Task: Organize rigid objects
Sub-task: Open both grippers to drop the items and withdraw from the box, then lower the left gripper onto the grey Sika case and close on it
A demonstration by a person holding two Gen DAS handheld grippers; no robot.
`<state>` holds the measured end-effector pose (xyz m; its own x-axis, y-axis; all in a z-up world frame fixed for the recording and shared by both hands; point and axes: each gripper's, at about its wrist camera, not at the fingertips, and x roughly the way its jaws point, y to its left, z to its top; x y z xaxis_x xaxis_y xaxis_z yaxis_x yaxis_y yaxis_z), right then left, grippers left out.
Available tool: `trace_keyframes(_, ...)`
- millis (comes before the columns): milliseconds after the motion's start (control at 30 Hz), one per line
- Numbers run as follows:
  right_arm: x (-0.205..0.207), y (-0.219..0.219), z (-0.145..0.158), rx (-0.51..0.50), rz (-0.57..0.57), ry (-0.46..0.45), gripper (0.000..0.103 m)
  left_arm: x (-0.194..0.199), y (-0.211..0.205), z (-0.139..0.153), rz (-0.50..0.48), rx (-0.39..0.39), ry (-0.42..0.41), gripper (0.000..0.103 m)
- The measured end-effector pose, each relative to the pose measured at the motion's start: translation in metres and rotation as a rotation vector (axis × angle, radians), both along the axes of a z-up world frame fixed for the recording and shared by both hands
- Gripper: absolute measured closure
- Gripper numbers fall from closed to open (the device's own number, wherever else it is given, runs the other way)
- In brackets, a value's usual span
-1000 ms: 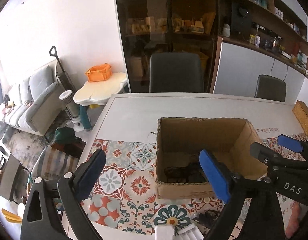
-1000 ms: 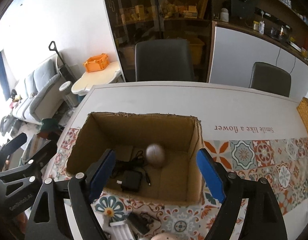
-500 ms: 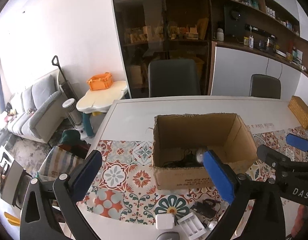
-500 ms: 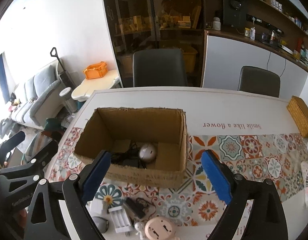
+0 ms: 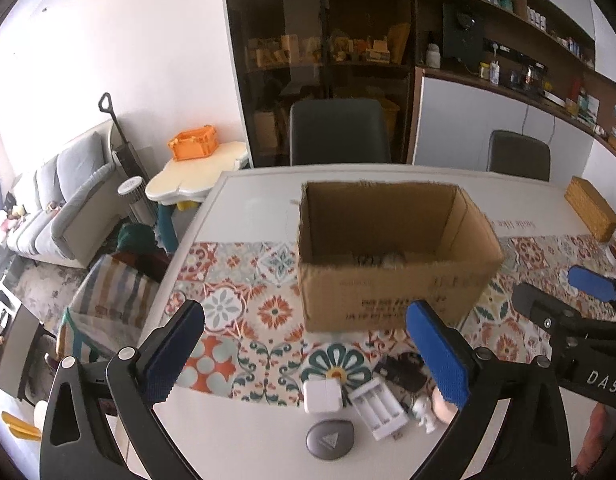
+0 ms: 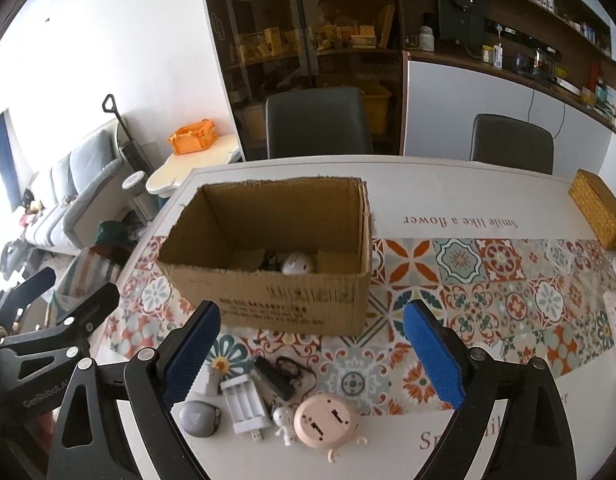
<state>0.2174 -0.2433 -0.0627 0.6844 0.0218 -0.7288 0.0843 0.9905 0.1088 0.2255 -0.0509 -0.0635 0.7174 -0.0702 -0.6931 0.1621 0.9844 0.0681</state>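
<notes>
Bright, soft daylight fills both fisheye views; edges bend and darken, with slight motion blur.

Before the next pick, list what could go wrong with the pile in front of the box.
1. The items lie packed together: the white battery holder, small figurine and pink round gadget sit almost touching, so the wide-open right gripper may nudge neighbours.
2. The black cable looks tangled with the black adapter and might drag along.
3. The grey disc lies flat near the table edge and may slide off.
</notes>
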Motion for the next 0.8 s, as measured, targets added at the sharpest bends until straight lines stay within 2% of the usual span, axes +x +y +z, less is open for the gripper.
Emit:
trace_keyframes(200, -0.016, 0.009, -0.012, 0.003, 0.014, 0.017, 0.01, -0.017, 0.008, -0.014, -0.014, -0.019, 0.026, 0.0)
trace_keyframes(633, -0.047, 0.025, -0.048, 0.017, 0.032, 0.087, 0.01, -0.055, 0.016, -0.047, -0.085, 0.014, 0.033, 0.0)
trace_keyframes(800, -0.053, 0.031, -0.062, 0.004, 0.032, 0.123, 0.01, -0.061, 0.018, -0.063, -0.107, 0.004, 0.054, 0.0)
